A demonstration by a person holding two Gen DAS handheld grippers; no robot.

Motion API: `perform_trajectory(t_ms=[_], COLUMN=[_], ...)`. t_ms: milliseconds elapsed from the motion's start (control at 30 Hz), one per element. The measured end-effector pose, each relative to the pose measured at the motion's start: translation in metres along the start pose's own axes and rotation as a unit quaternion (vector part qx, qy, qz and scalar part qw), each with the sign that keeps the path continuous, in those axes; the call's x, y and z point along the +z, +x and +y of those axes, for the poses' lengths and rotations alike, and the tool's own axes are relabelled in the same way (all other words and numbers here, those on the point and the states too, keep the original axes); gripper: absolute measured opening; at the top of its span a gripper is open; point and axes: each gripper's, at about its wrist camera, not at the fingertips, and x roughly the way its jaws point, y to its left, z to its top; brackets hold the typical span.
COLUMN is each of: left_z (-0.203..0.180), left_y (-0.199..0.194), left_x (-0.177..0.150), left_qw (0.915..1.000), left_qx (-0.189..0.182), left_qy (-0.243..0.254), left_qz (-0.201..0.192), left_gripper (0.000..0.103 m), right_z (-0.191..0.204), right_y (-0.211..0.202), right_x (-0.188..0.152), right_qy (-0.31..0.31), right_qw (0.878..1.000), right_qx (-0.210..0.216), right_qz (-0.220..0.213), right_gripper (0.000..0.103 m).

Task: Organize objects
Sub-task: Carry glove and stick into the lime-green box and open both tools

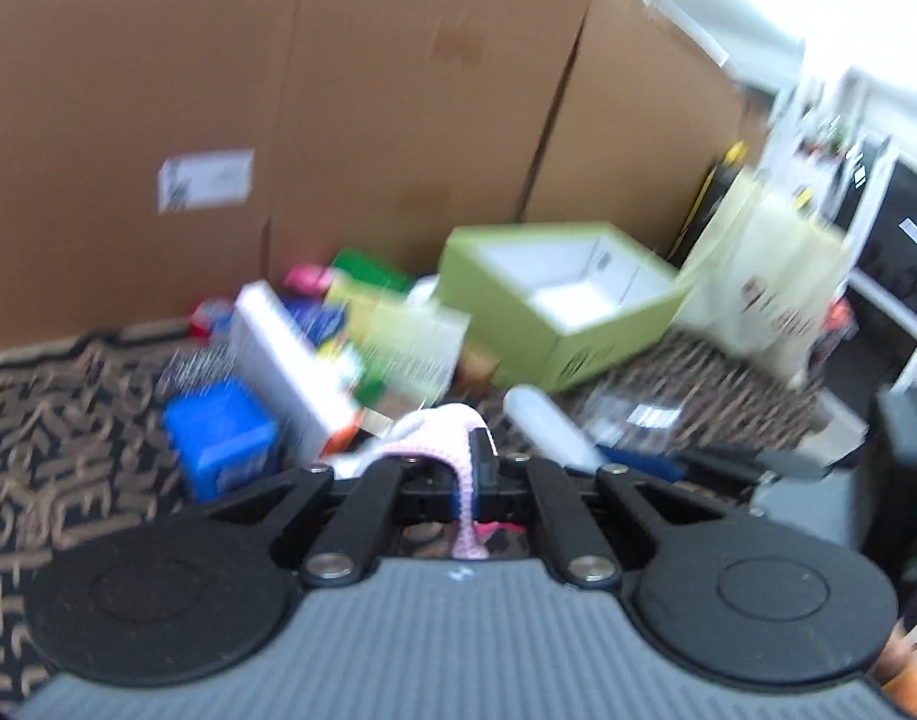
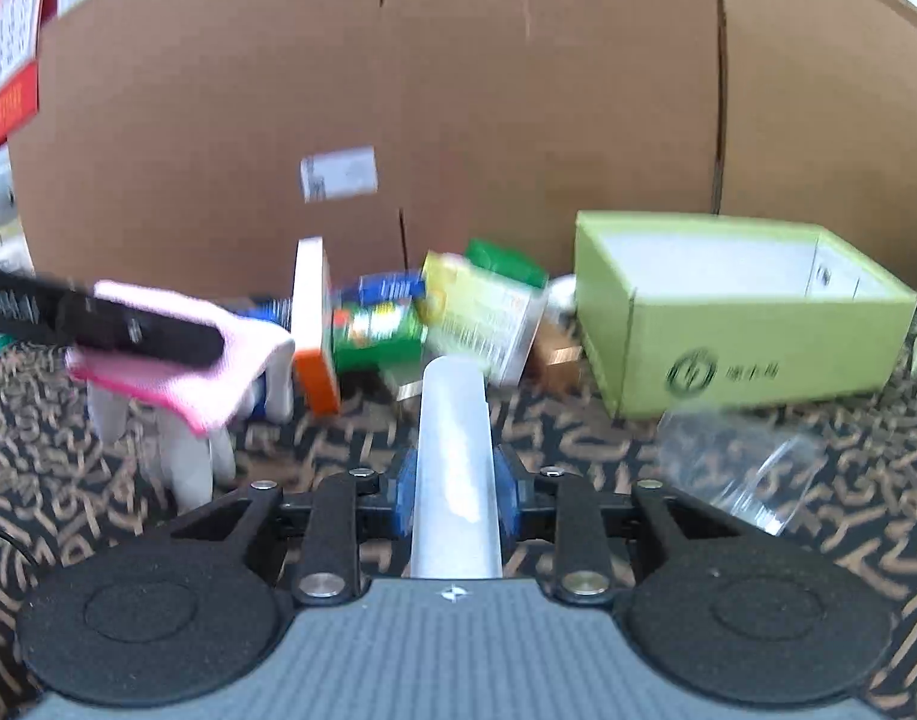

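left tongs (image 1: 467,468) clamp a pink glove (image 1: 452,438), right tongs (image 2: 452,480) a white tube (image 2: 452,450); boxes (image 2: 398,324) behind blur.

Pink glove (image 2: 176,360): knitted cloth, white smooth-coated fingers. White tube (image 2: 452,468): frosted matt plastic. Green box (image 2: 740,324): matt cardboard. Clear bag (image 2: 734,468): glossy plastic.

no text readable; green box (image 2: 740,324) logo and print too blurred.

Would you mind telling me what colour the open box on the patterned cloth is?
The open box is lime green outside, white inside; the right wrist view shows it best.
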Motion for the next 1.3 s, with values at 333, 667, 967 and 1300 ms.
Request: perform_trajectory(t_ms=[333,667,967,1300], left_z=[-0.059,-0.090,-0.071,-0.057], left_y=[0.045,0.187,0.290,0.259], left_x=[0.098,0.156,0.141,0.118], left_qw=[0.9935,0.9900,0.9928,0.9982], left_qx=[-0.102,-0.141,-0.111,-0.059], left_qy=[0.039,0.012,-0.011,-0.008], left_qz=[-0.031,-0.004,0.045,-0.013], left_gripper=[0.003,0.003,0.014,0.103], right_z=[-0.055,-0.125,-0.166,-0.168], right_y=[-0.012,0.054,0.125,0.129], right_x=[0.062,0.108,0.103,0.093], right_qy=[0.013,0.008,0.017,-0.005], right_qw=[0.997,0.990,0.990,0.987], right_qx=[-0.043,-0.123,-0.137,-0.160], right_qz=[-0.066,-0.063,-0.014,-0.008], right_gripper=[0.031,0.031,0.031,0.069])
